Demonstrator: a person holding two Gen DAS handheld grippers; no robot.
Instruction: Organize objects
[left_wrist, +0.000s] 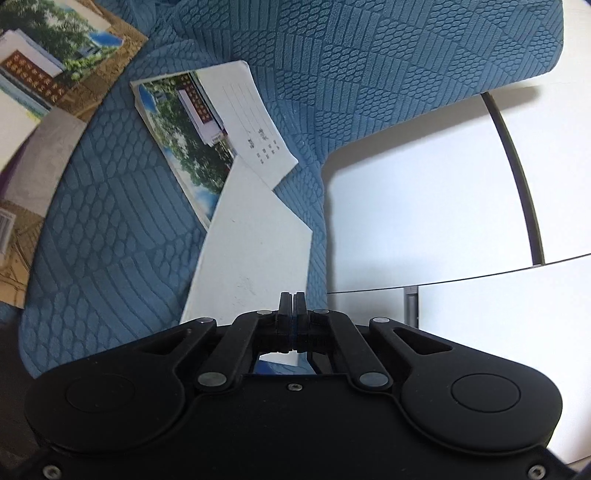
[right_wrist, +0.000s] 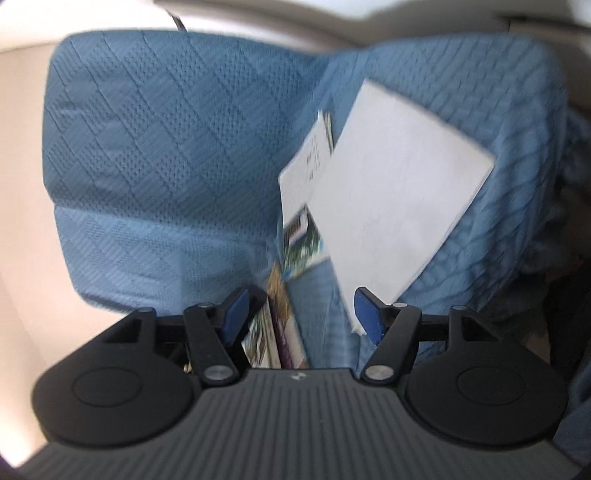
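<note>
A plain white card (left_wrist: 255, 236) lies slanted on the blue quilted sofa cover (left_wrist: 369, 55), overlapping a small stack of postcards (left_wrist: 192, 140) with a tree photo and a written card on top. My left gripper (left_wrist: 292, 301) is shut with nothing between its fingers. Its tips sit over the card's near edge, and I cannot tell whether they touch it. In the blurred right wrist view the white card (right_wrist: 391, 192) leans beside the postcard stack (right_wrist: 306, 173). My right gripper (right_wrist: 299, 310) is open, and the card's lower corner lies just by its right blue pad (right_wrist: 369, 317).
More photo cards lie on a brown cover (left_wrist: 55, 55) at the upper left. A white tabletop (left_wrist: 436, 206) with a dark seam lies right of the blue cover. Printed covers (right_wrist: 277, 332) show low between my right fingers, and a pale wall (right_wrist: 22, 184) stands to the left.
</note>
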